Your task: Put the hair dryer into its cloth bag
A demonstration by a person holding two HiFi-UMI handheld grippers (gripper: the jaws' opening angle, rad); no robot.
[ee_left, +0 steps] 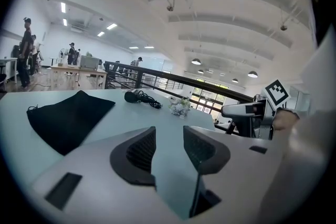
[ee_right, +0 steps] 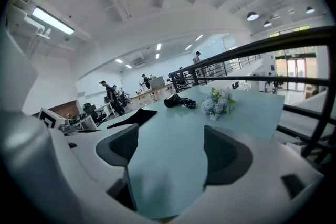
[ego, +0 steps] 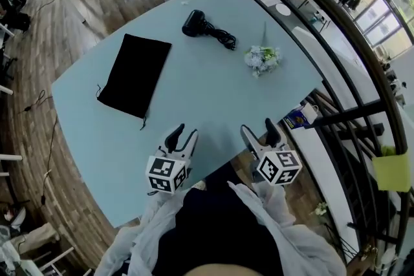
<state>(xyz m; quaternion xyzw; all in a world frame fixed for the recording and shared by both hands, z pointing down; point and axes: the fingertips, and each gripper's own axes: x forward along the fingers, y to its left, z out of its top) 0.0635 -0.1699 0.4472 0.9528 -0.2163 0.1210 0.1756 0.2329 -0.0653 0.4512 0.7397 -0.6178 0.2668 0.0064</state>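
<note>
I hold my left gripper point(ego: 184, 134) and my right gripper point(ego: 258, 128) low at 6 o'clock, over the near edge of the table point(ego: 207, 90). Both have their jaws wide apart, and there is nothing between them.

The hair dryer point(ego: 193, 22) lies far off at 12 o'clock, near the far edge. Its cord point(ego: 220, 36) is bunched up just beside it, toward 1 o'clock. The black bag point(ego: 134, 75) lies flat at 10 o'clock, well apart from the hair dryer. A small bunch of flowers point(ego: 262, 59) sits at 2 o'clock.

I think nothing is done yet, so the first job is to reach out. I would send the right gripper to the hair dryer and grab it by its thick body, not by the cord. I would send the left gripper to the bag. I cannot tell for sure which end is the mouth, though I see strings near the end closest to me. I should pinch only the top layer there and lift, so the mouth opens. I must keep clear of the flowers and tuck the cord in too.
</note>
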